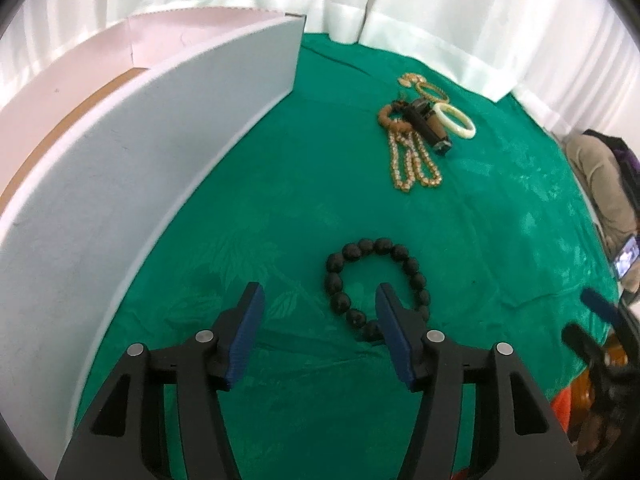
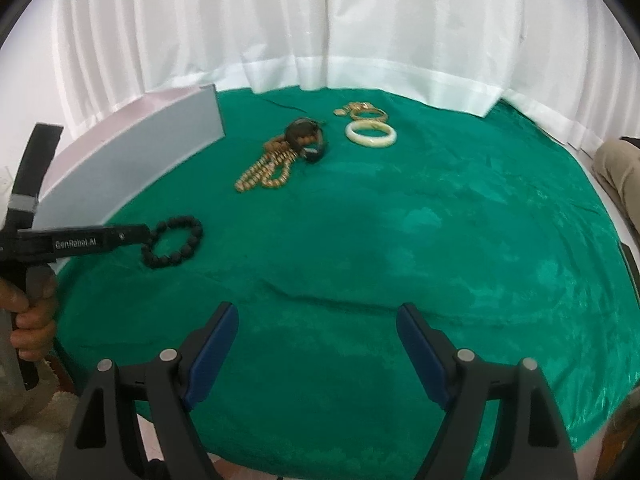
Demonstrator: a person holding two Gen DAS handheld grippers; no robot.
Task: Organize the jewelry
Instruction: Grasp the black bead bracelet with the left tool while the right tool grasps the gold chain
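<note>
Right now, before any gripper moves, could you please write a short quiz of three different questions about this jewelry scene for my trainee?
1. True or false: the left gripper is open above the green cloth and holds nothing.
2. Which piece lies nearest the left gripper?
A. black bead bracelet
B. white bangle
C. gold bead necklace
3. Fill in: the white box stands on the ____ side of the left wrist view.

Key
1. True. Its jaws are apart, and the bracelet lies on the cloth.
2. A. The right fingertip overlaps it in the left wrist view.
3. Left.
</note>
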